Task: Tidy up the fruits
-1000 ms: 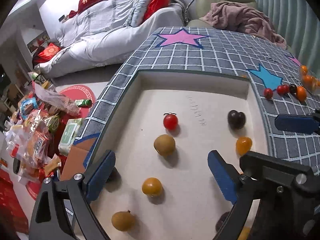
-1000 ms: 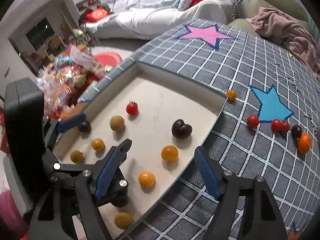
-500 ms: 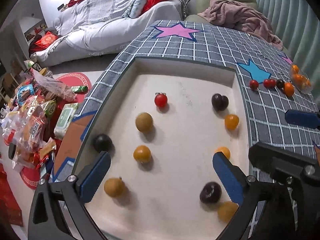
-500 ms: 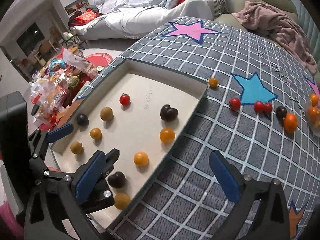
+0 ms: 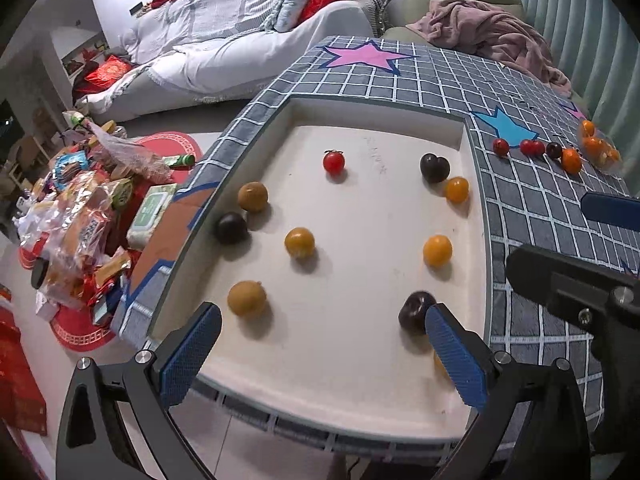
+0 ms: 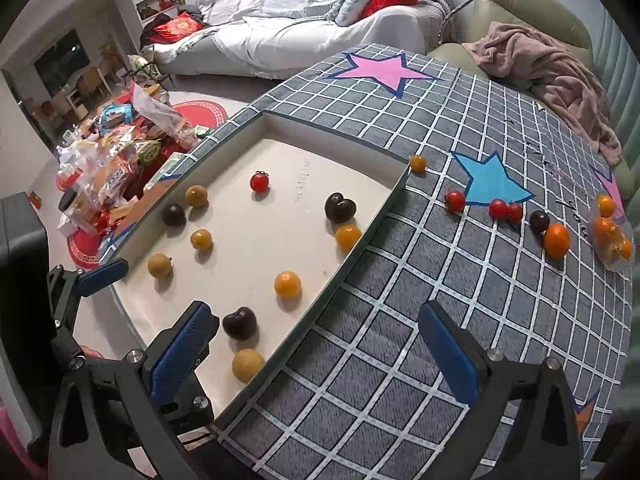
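Several small fruits lie on the white recessed tabletop [image 5: 360, 208]: a red cherry tomato [image 5: 333, 161], dark cherries [image 5: 434, 167], orange and brownish round fruits [image 5: 299, 242]. More fruits sit in a row on the grey checked cloth [image 6: 440, 280]: red tomatoes [image 6: 455, 200], a dark cherry [image 6: 539, 221], an orange one [image 6: 557, 239]. My left gripper [image 5: 320, 356] is open and empty above the white area's near edge. My right gripper [image 6: 316, 356] is open and empty above the cloth's edge.
A clear bag of orange fruits [image 6: 610, 232] lies at the cloth's right edge. One orange fruit [image 6: 418, 163] sits at the recess corner. Snack packets [image 5: 80, 216] pile on the floor at left. A sofa [image 5: 240, 40] and a pink blanket [image 5: 500, 48] lie behind.
Both grippers have pulled back toward me and risen, so more of the table and fruits shows. Both stay open and empty. The fruits have not moved.
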### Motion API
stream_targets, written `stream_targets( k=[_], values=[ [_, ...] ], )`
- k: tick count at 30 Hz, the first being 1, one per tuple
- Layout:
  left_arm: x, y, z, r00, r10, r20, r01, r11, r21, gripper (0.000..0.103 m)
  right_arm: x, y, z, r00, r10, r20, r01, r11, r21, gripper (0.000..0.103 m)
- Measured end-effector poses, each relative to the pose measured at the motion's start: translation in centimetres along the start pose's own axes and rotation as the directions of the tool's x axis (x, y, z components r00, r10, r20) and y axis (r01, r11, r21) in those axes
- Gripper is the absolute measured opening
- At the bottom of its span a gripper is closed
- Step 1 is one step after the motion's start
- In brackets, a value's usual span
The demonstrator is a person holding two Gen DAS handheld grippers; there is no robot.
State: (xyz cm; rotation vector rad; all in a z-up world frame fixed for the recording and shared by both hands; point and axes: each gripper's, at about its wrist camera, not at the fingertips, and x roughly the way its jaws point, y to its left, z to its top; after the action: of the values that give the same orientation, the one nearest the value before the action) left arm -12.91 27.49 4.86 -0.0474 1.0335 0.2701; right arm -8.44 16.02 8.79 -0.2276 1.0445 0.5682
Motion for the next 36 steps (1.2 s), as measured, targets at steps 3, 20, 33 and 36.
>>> stream_targets(
  k=[3,20,33,36],
  values=[
    [-0.7,0.0,-0.6,1.000,0.011,0.006,-0.011,1.000,0.000,0.103,-0.6,0.3,-0.4,1.000,-0.002,0.006,0.002,1.000,-0.005,0.103],
    [-3.4,-0.4,-2.6,0.999,0.043,0.033,-0.043,0.999,0.021,0.103,-2.8,1.1,-2.1,0.999,0.010,0.036,-0.010,1.000,-0.013,0.103],
    [-3.9,-1.4,-2.2,0.997,0.057,0.045,-0.059,0.997,0.047,0.103,-3.4,0.6,-2.1,0.999,0.021,0.047,-0.021,1.000,0.002,0.103],
    [-3.8,-1.5,-2.2,0.997,0.058,0.043,-0.060,0.997,0.050,0.103,-3.4,0.5,-2.1,0.999,0.022,0.046,-0.022,1.000,0.002,0.103]
  ],
)
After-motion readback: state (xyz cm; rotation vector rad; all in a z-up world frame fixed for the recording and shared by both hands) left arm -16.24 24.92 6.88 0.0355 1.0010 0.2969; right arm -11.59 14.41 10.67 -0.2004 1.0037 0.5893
